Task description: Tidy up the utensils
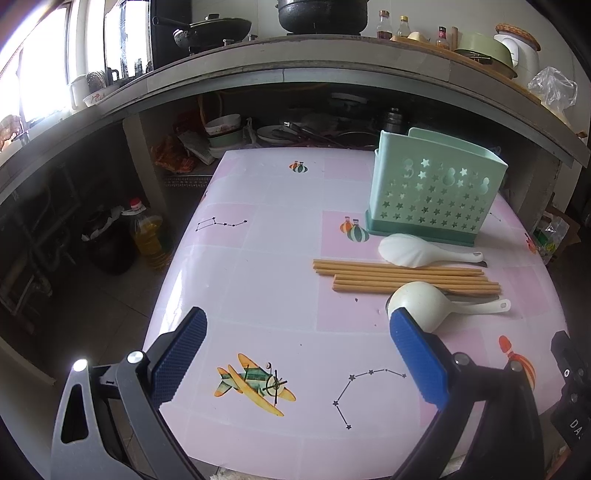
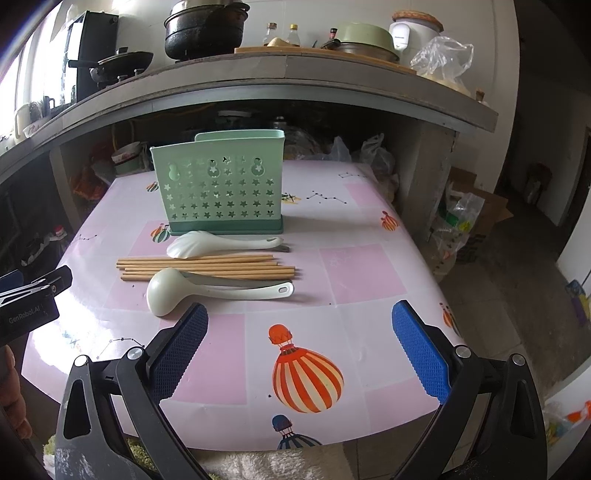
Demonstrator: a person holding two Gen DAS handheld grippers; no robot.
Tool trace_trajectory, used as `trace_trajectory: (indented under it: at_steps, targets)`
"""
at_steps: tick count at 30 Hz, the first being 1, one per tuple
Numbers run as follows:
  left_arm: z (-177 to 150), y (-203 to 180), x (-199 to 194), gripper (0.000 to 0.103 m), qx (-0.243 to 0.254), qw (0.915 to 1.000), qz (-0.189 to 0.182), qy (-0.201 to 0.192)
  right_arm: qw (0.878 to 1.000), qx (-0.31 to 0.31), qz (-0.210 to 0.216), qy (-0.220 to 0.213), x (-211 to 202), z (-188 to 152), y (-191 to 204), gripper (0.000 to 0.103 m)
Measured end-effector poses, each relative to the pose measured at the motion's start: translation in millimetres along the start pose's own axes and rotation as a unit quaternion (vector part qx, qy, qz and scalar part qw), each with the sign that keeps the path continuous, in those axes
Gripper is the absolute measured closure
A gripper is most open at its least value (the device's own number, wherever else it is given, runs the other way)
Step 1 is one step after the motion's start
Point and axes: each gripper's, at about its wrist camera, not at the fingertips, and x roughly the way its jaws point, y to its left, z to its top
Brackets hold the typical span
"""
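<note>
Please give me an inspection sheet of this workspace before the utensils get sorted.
Surface: table under a pink patterned cloth with balloon and plane prints.
Job's things: green holder upright at the back; rice paddle lying just in front of it; chopsticks in a loose bundle; ladle nearest, handle to the right. All still on the table.
Clutter: nothing seen on the table beyond these.
Grippers: left gripper open, holding nothing; right gripper open, holding nothing.
Cables: nothing seen.
Surroundings: counter behind with a black pot, bottles and bowls; oil jug on the floor.
</note>
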Motion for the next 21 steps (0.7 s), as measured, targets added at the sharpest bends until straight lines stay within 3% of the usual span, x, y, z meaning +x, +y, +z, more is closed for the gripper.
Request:
trace_trajectory:
  at_steps: [7,11,16,21]
  targets:
    - [-1,-4,2,0.006,0.021,0.9996,-0.017,-0.003,1.0,0.001,0.0,0.008,4,0,-2,0.008]
    - [-4,-4,7,0.006,0.024,0.9981,-0.056,0.003,1.0,0.004,0.013,0.025,10,2,-2,0.008]
    - [-7,-1,25,0.006,0.01,0.9895,-0.134,0.052,0.997,0.018,0.051,0.056,23,1,-1,0.008]
    - [-5,0,36,0.006,-0.018,0.9824,-0.178,0.053,0.993,0.036,0.059,0.1,43,-5,0,0.008]
